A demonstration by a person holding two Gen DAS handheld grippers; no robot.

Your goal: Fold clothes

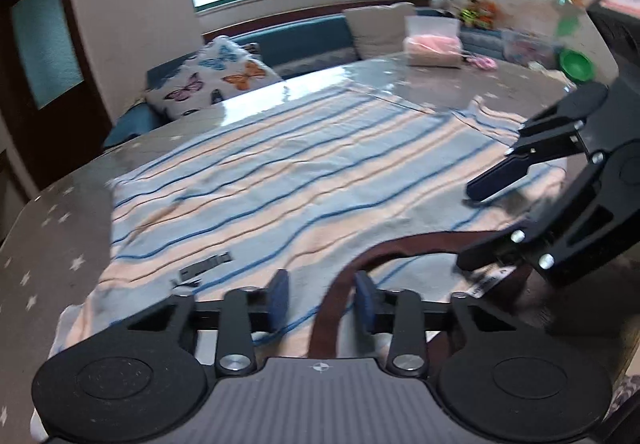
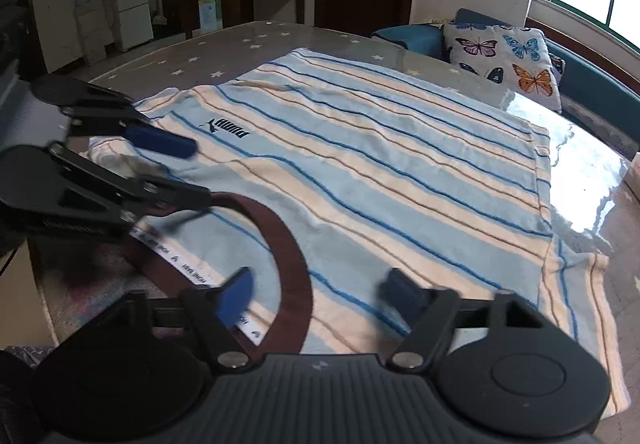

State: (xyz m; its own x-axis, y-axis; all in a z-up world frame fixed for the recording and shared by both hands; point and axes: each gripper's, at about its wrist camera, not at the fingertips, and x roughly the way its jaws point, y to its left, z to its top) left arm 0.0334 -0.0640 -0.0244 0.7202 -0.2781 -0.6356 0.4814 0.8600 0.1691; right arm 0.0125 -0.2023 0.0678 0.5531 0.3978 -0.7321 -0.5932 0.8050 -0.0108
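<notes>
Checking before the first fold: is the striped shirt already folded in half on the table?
No, the striped shirt lies spread flat across the table, brown collar near the open right gripper.

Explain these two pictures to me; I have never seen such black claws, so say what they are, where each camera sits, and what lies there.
A person holds a two-finger gripper in each hand, each carrying a camera looking along its fingers. One picture comes from the left gripper, the other from the right gripper; each also sees the other. Spread flat on the grey star-patterned table lies a pale blue and cream striped shirt with a brown collar. Both grippers are open near the collar; neither holds anything yet.
</notes>
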